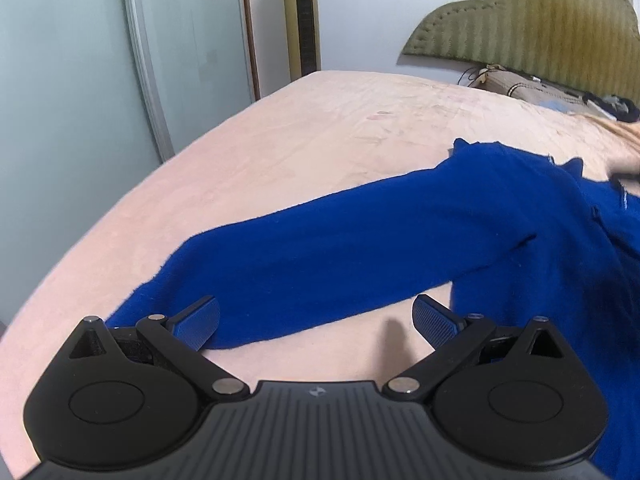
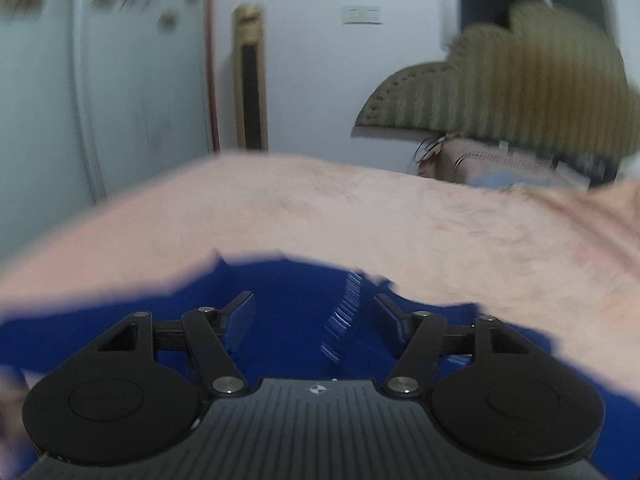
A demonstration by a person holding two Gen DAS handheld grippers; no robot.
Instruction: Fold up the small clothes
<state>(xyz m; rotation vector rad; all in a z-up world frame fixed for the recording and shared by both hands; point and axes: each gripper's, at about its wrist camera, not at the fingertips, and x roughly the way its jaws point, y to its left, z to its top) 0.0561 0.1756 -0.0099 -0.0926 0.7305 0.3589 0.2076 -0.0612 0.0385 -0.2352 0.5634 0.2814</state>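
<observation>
**A:** ok so what was in the shot? Biggest thing first.

**B:** The bed (image 1: 304,128), easily. Pink-peach blanket over the whole top, filling most of both wrist views. Behind it stood a padded olive headboard (image 1: 532,28) against the white wall, plus a tall gold tower unit (image 1: 301,20) in the corner next to a pale sliding door (image 1: 80,60).

**A:** and the clothes?

**B:** One blue sweater (image 1: 400,240), lying flat on the blanket. Its long sleeve stretched out toward the left camera, the body bunched off to the right edge of that view. In the right wrist view the blue fabric sat directly under the gripper, with some kind of striped label near the middle, too blurry to read.

**A:** grippers holding anything?

**B:** Nope. The left gripper (image 1: 316,320) was spread wide, hovering over the sleeve's lower edge, one blue pad (image 1: 198,322) over the cloth and the other over bare blanket. The right gripper (image 2: 314,316) was released too, fingers apart above the sweater, nothing pinched between them. That view was pretty motion-smeared.
</observation>
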